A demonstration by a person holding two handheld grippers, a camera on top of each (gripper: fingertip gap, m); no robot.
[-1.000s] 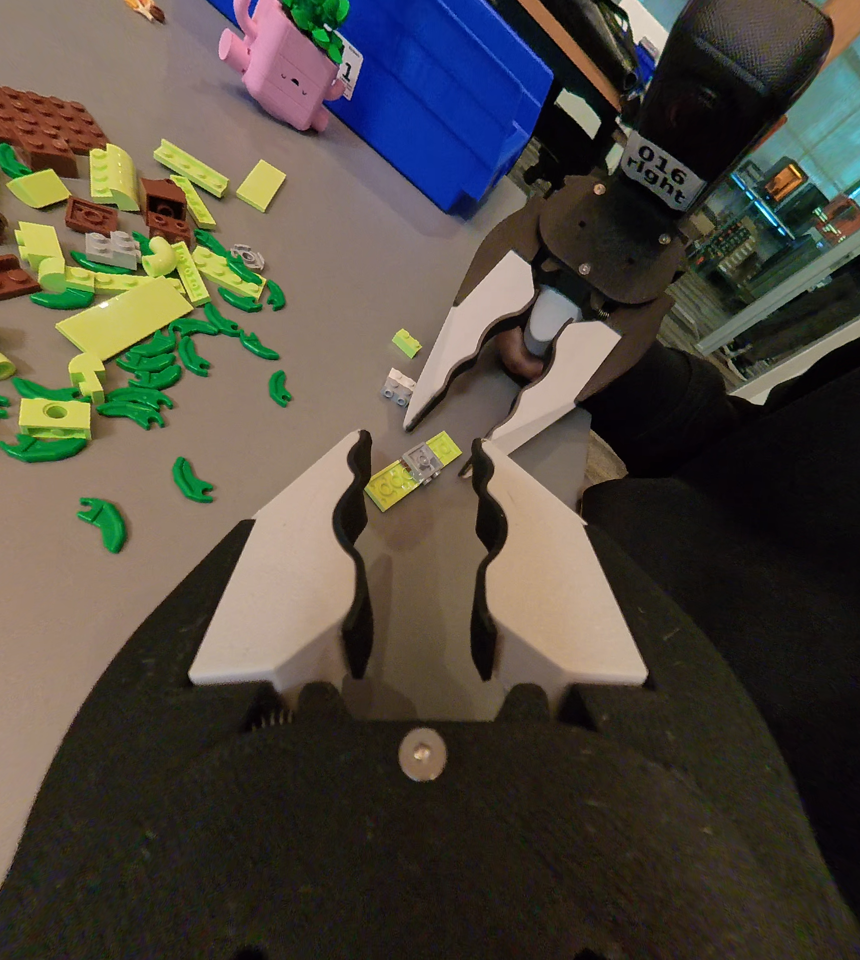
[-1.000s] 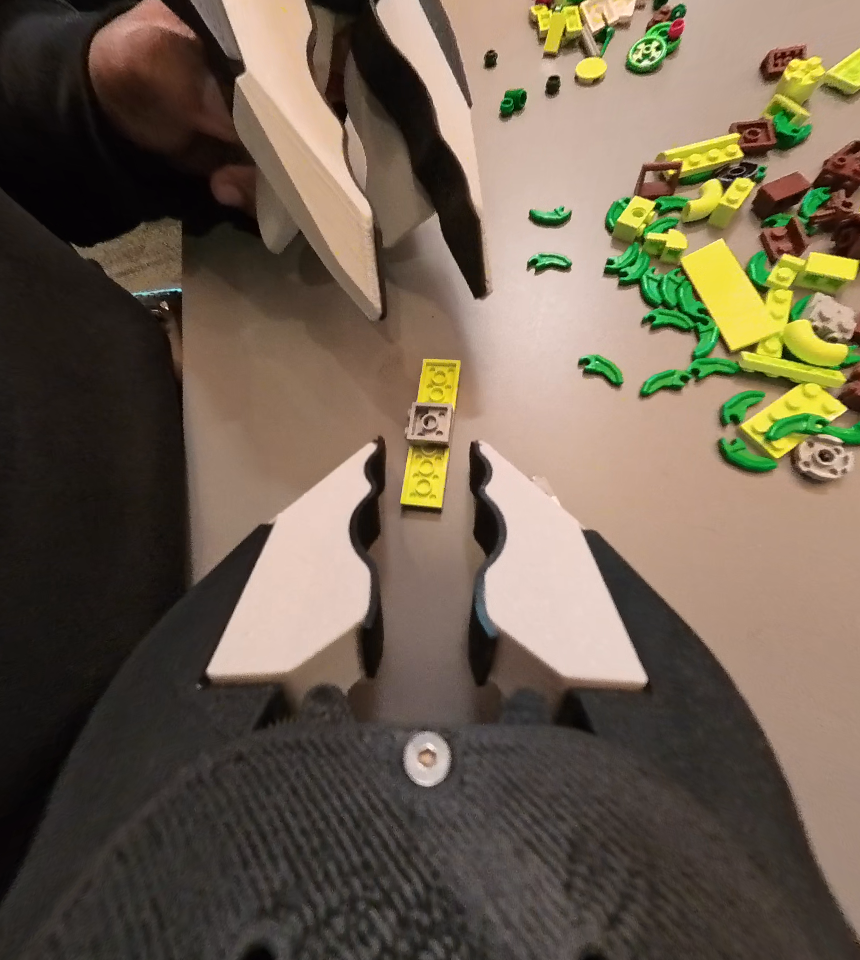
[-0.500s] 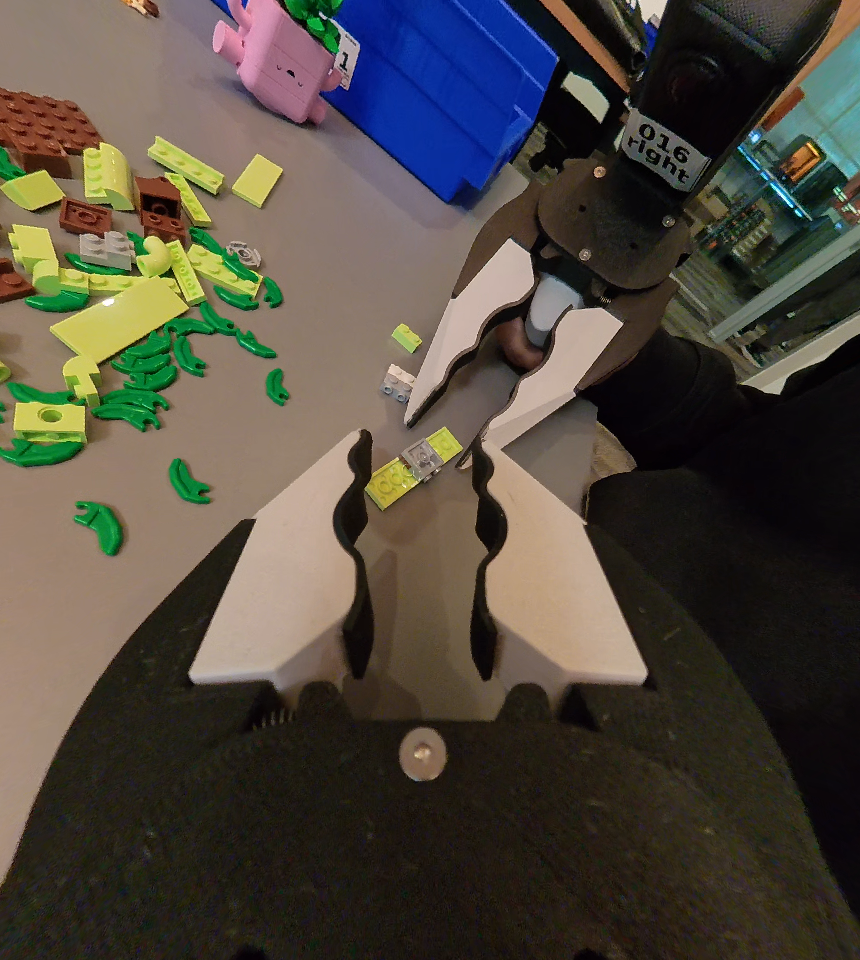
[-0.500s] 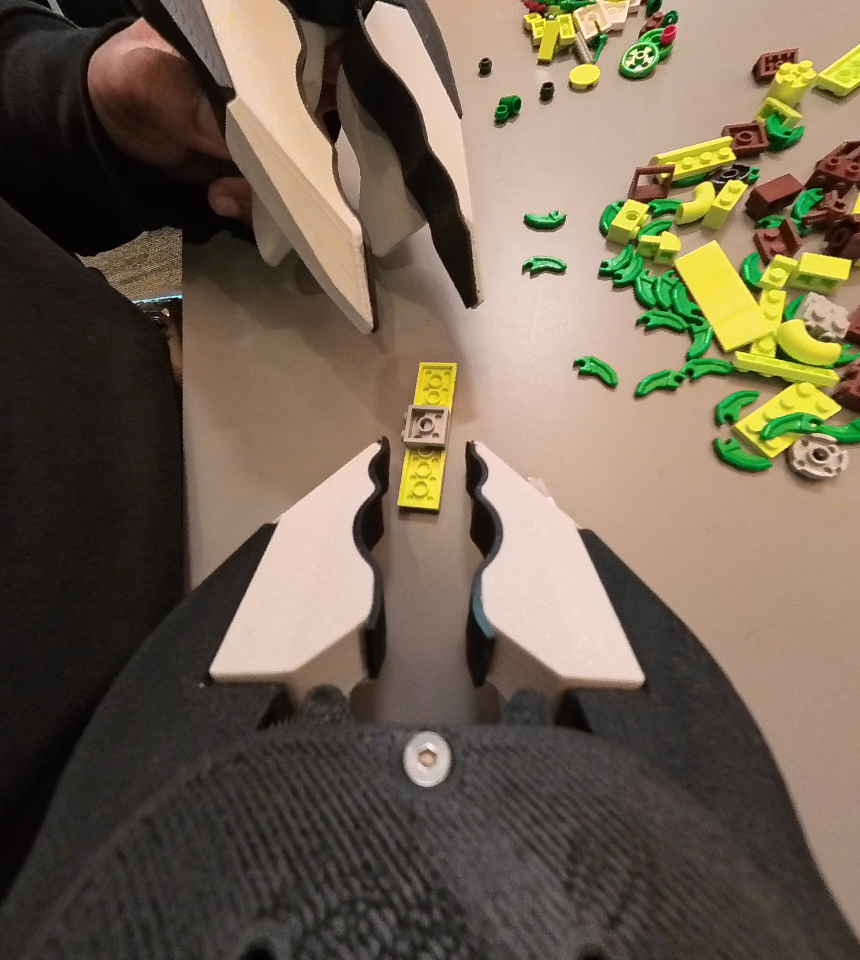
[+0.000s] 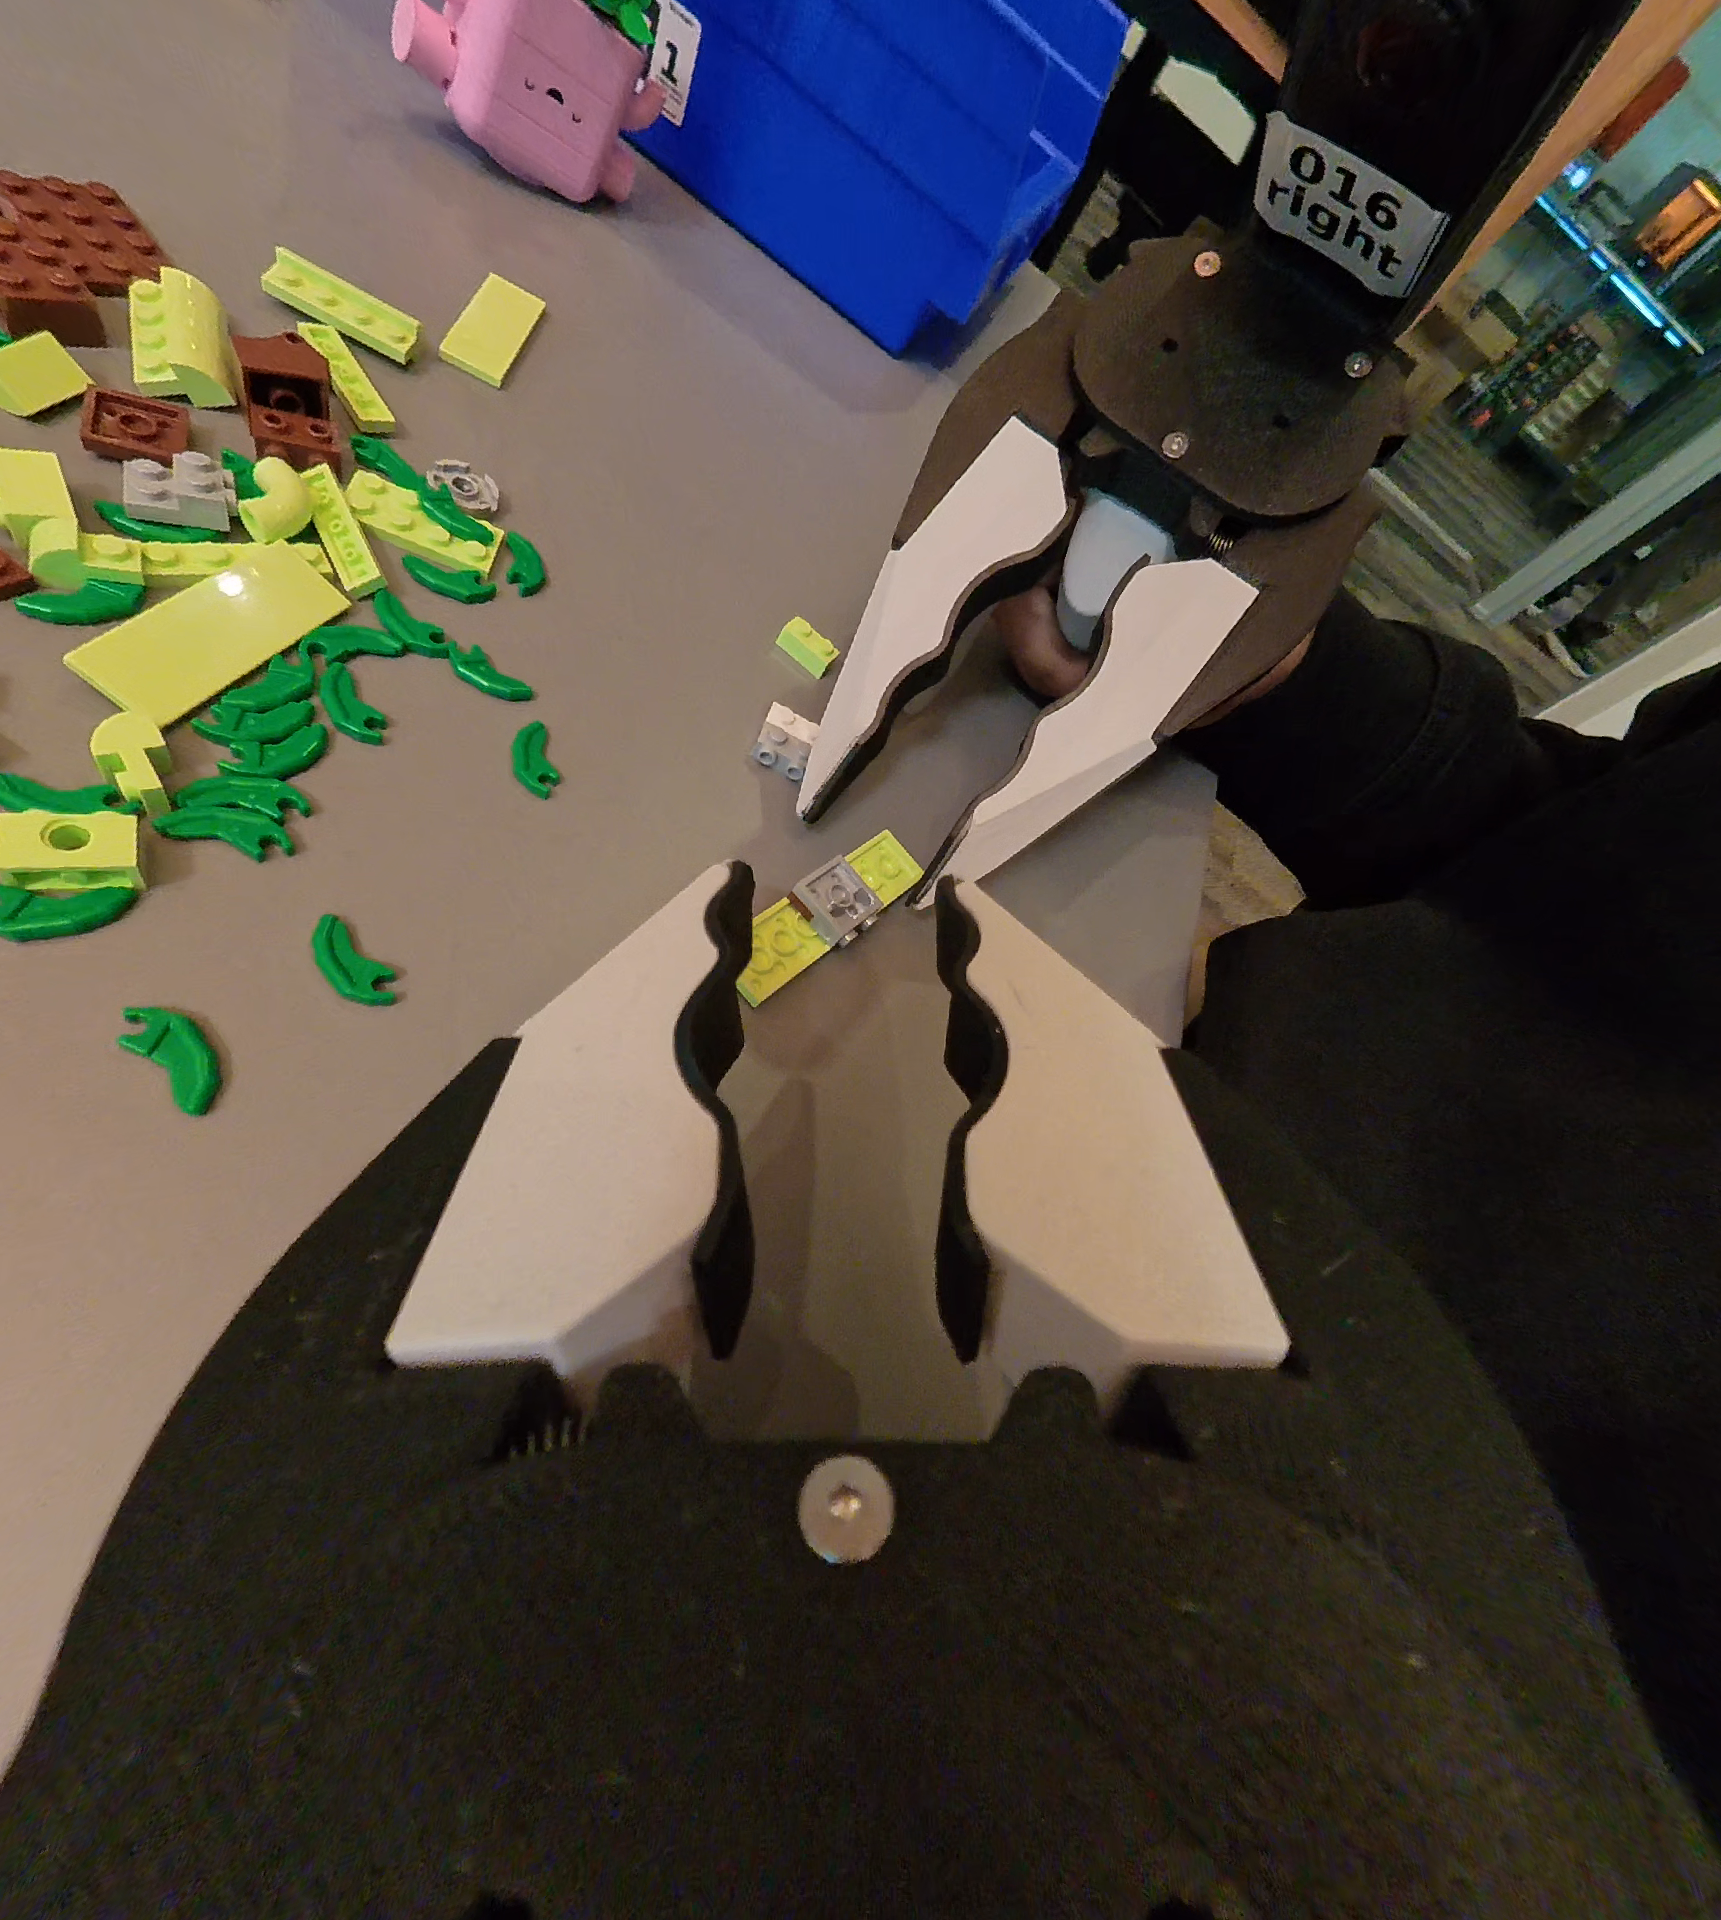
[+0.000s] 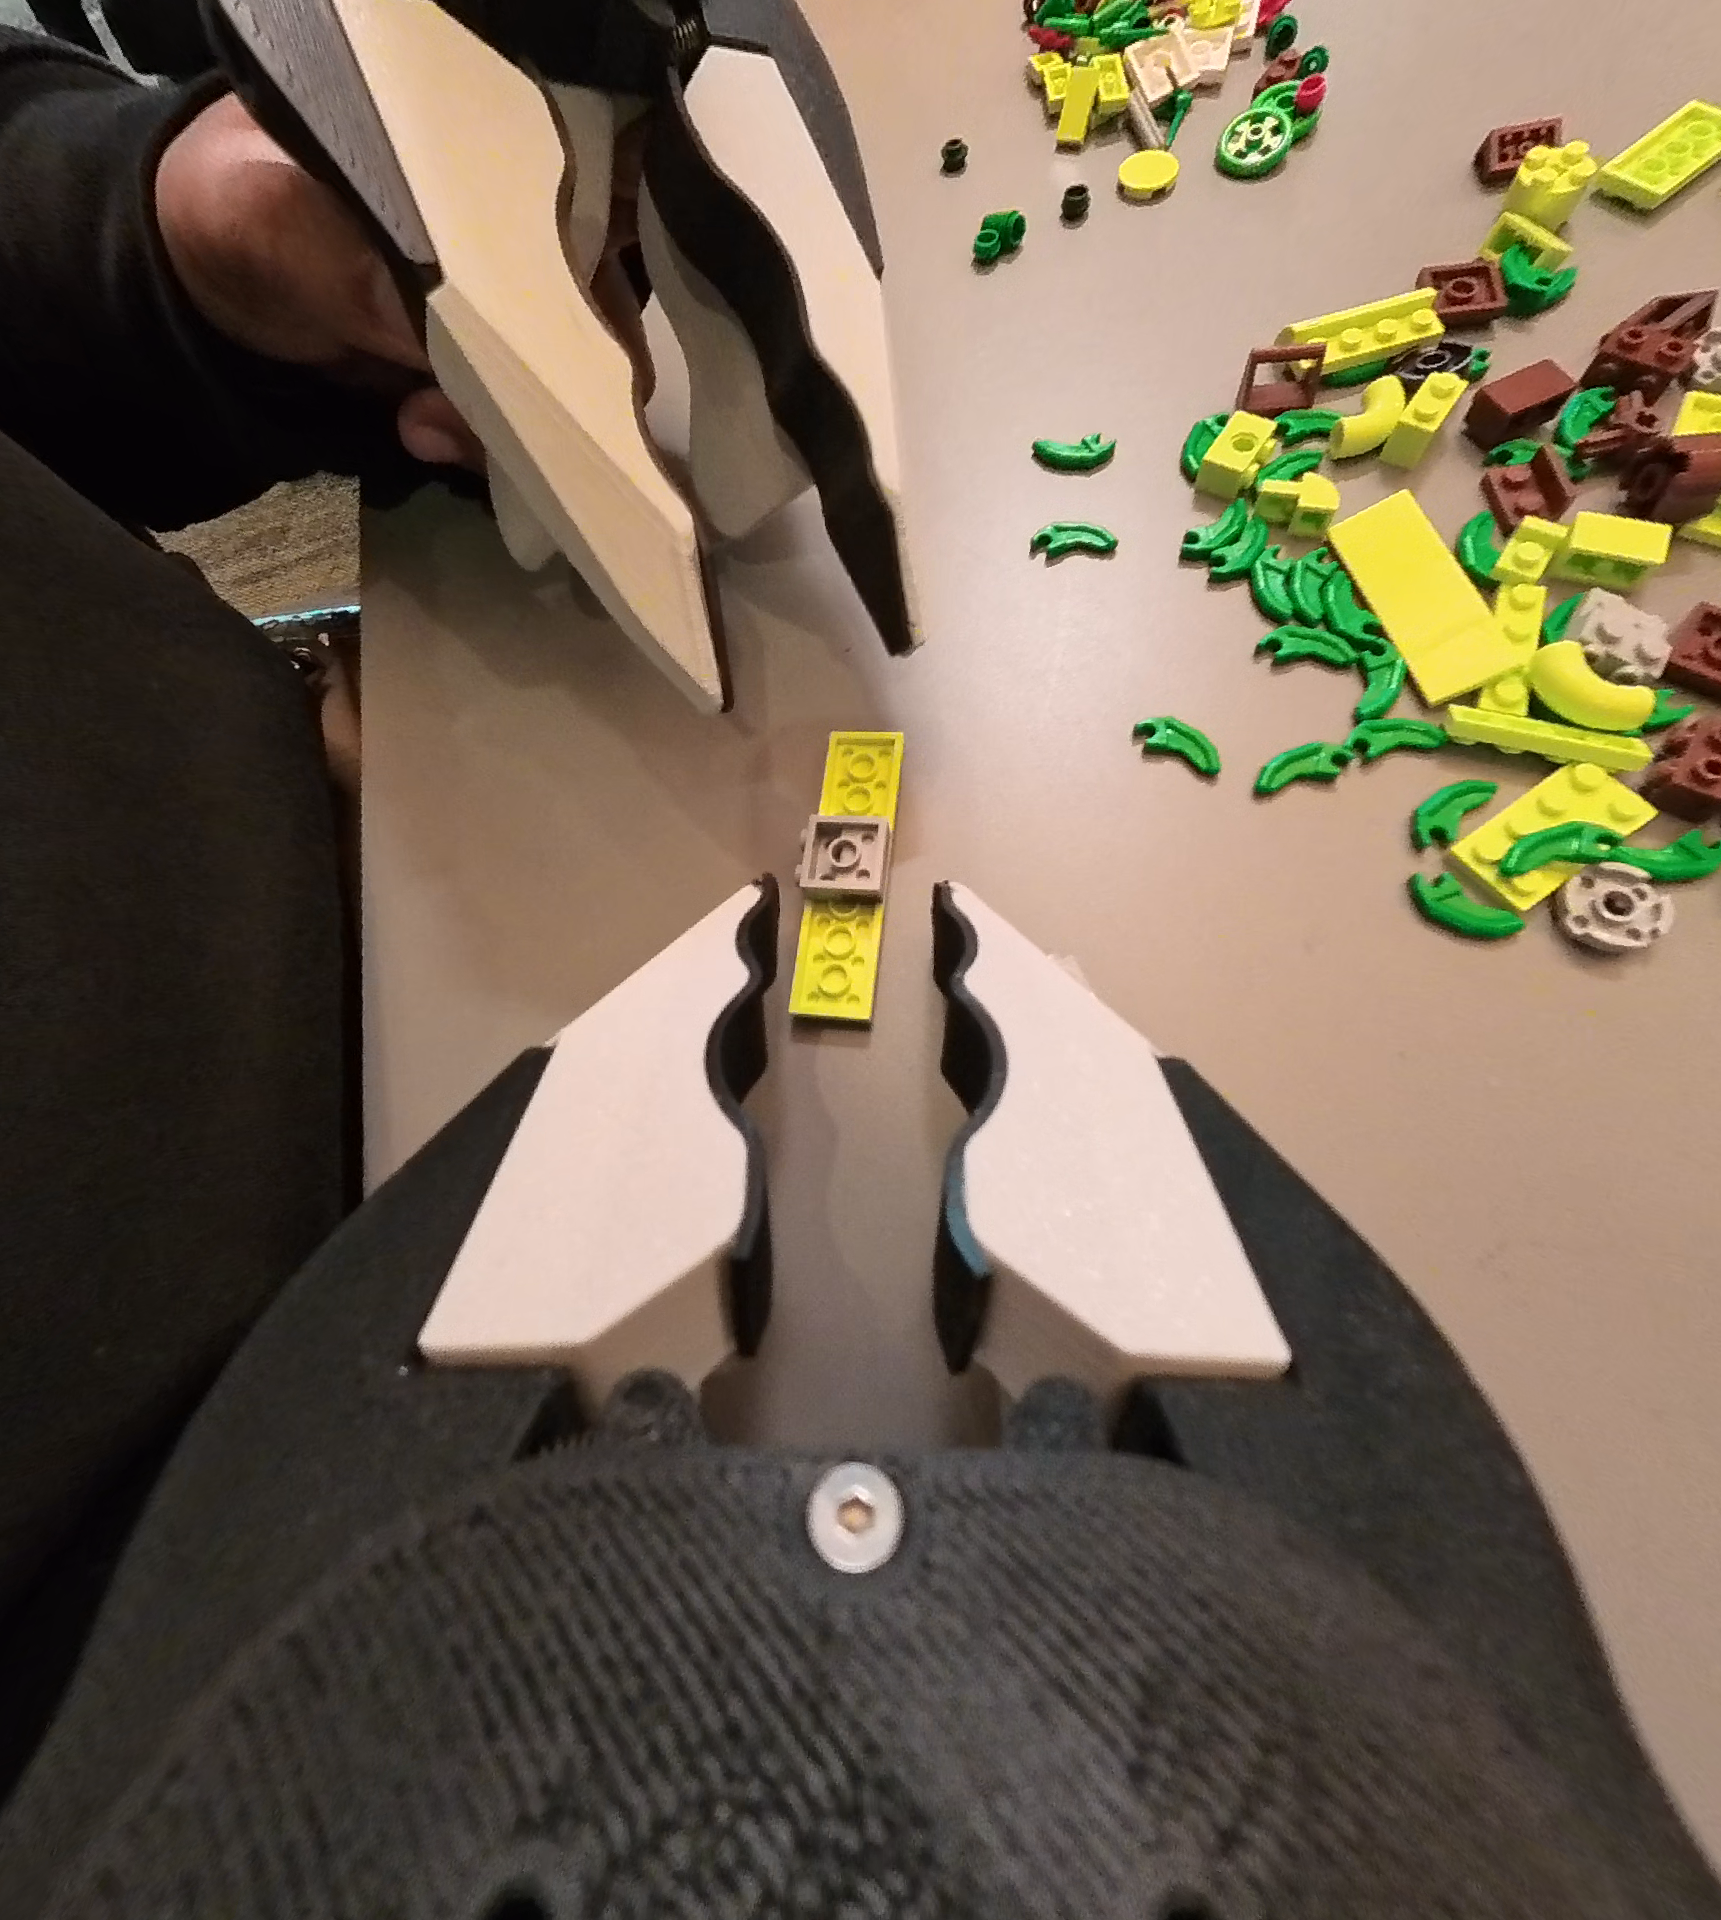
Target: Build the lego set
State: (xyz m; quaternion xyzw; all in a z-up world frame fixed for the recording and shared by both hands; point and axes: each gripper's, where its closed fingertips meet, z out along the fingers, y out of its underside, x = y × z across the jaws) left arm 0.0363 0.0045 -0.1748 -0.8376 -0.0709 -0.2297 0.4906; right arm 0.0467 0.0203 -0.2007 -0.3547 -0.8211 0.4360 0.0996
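Observation:
A long lime plate (image 6: 838, 966) with a small grey square piece (image 6: 843, 854) on its middle lies flat on the grey table (image 6: 1199, 1195) near the table's edge. My right gripper (image 6: 851, 889) is open, with its fingertips either side of the plate's near half. My left gripper (image 5: 838, 881) is open and empty, facing the plate (image 5: 783, 951) and grey piece (image 5: 840, 900) from the other side. In the right wrist view, the left gripper (image 6: 809, 673) hangs just beyond the plate's far end. In the left wrist view, the right gripper (image 5: 866, 857) reaches the plate.
A pile of loose lime, green and brown pieces (image 5: 212, 623) spreads over the table, and also shows in the right wrist view (image 6: 1510, 582). A small grey piece (image 5: 783, 740) and a small lime piece (image 5: 806, 646) lie near the right gripper. A pink figure (image 5: 544, 94) and a blue bin (image 5: 877, 145) stand behind. Only a small space, under 4 cm, lies between the two pairs of fingers. About 25 cm separates my right fingertips from the pink figure (image 5: 544, 94).
Both grippers have edged a little closer to the lime plate. Both stay open, and the plate has not moved.

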